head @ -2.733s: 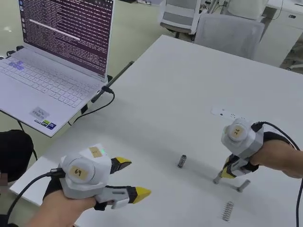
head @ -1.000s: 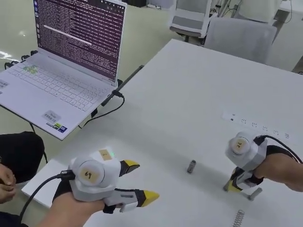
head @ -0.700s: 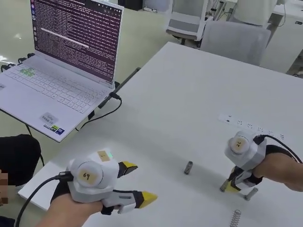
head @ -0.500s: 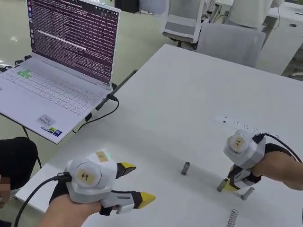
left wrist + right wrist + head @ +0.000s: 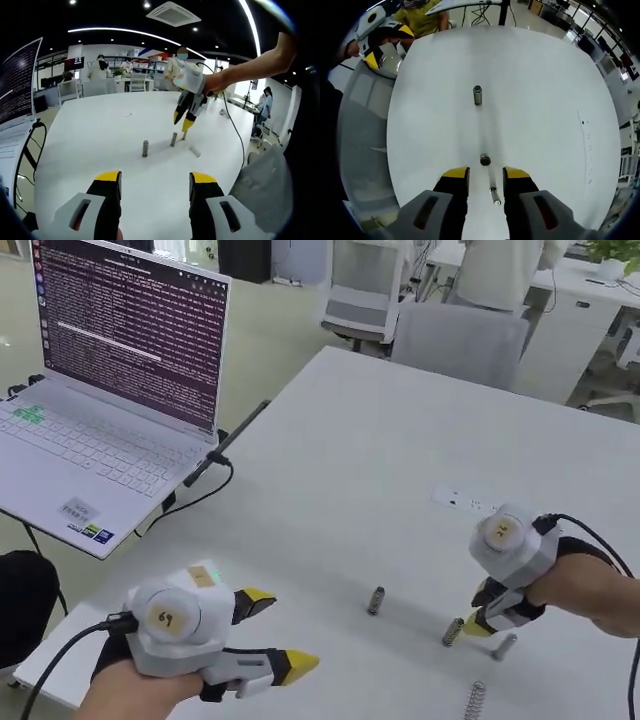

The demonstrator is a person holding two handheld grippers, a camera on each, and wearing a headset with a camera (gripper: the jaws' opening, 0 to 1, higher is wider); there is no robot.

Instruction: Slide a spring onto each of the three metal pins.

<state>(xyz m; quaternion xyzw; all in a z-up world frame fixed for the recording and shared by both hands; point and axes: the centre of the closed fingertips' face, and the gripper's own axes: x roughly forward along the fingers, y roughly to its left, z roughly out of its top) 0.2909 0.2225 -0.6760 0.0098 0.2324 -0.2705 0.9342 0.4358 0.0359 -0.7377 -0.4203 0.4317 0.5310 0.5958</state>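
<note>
Nearest, at the table's (image 5: 350, 440) left edge, the left gripper (image 5: 280, 632) is spread wide and empty. To the right a loose spring (image 5: 474, 700) lies flat, a bare pin (image 5: 504, 645) lying just beyond it. Over that pin hangs the right gripper (image 5: 486, 175), jaws slightly apart, gripping nothing. A sprung pin (image 5: 453, 631) stands just left of it, a second sprung pin (image 5: 376, 600) farther left. A laptop (image 5: 110, 390) sits far left.

Laptop (image 5: 110, 390) L of table (image 5: 400, 440); bare pin (image 5: 504, 645) R of sprung pin (image 5: 375, 600); spring (image 5: 474, 700) nearer.
</note>
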